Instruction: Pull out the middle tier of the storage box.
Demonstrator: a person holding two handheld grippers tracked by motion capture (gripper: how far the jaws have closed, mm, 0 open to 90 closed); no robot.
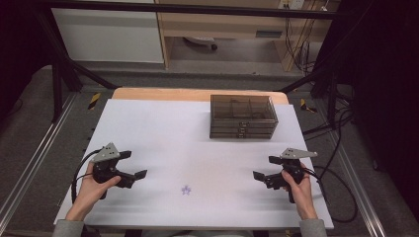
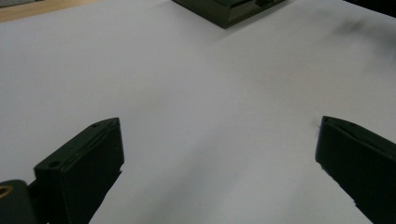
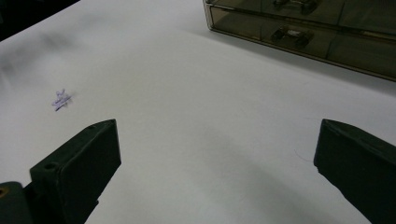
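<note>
High view: both grippers (image 1: pixel 132 164) (image 1: pixel 265 167) level, jaws wide.

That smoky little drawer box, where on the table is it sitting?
In the high view the drawer box stands at the far edge of the white table, right of centre, well beyond the right gripper and apart from both grippers.

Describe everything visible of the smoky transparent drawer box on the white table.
The smoky brown transparent plastic drawer box is a low rectangular unit with stacked drawers, their fronts facing the person, each with a small handle. All drawers look shut. Its top shows divided compartments. It stands upright on the white table, toward the far edge and right of centre. Only the table touches it; both grippers are well apart from it.
</note>
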